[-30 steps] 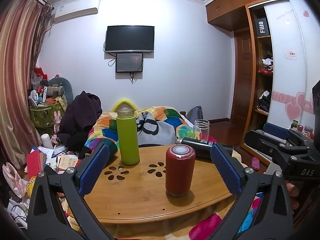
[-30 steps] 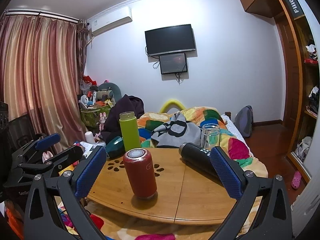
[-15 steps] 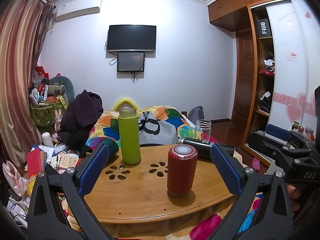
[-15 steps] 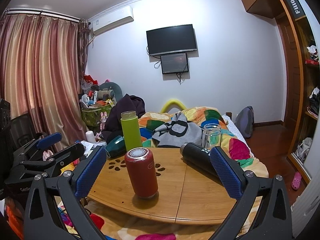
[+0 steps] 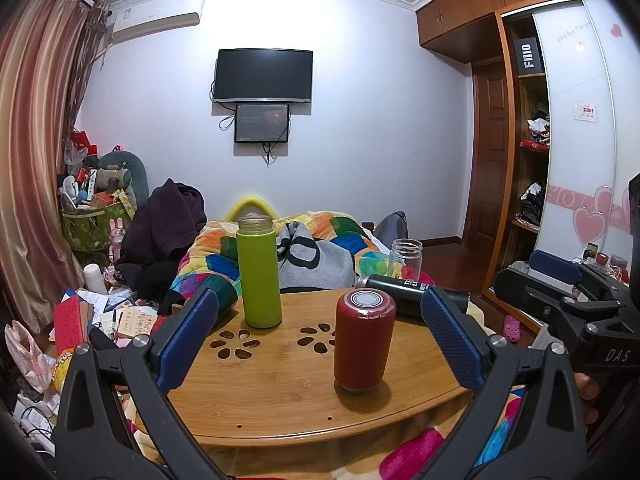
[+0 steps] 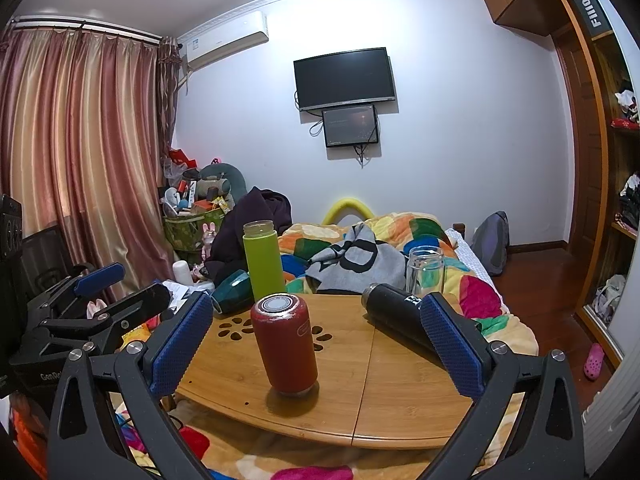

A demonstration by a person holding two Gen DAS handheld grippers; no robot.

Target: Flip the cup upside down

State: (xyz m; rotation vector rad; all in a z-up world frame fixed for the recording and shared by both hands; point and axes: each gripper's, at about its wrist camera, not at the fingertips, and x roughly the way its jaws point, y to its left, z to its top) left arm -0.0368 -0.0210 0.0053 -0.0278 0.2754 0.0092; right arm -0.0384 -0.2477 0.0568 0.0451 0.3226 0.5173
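Note:
A red cup (image 5: 364, 339) stands on the round wooden table (image 5: 280, 400), base up with a white-ringed disc on top; it also shows in the right wrist view (image 6: 285, 346). A green open-topped cup (image 5: 258, 273) stands upright behind it, also in the right wrist view (image 6: 264, 266). My left gripper (image 5: 320, 336) is open and empty, short of the table's front edge. My right gripper (image 6: 316, 344) is open and empty, also short of the table. Each gripper shows at the side of the other's view.
A black bottle (image 5: 408, 294) lies on its side at the table's back right (image 6: 400, 314). A clear glass jar (image 6: 425, 270) stands behind it. A dark green cup (image 6: 234, 292) lies at the table's back left. A bed with a colourful quilt (image 5: 320, 236) lies beyond.
Both views have shifted slightly; the grippers have drifted a little. The cups and bottle have not moved.

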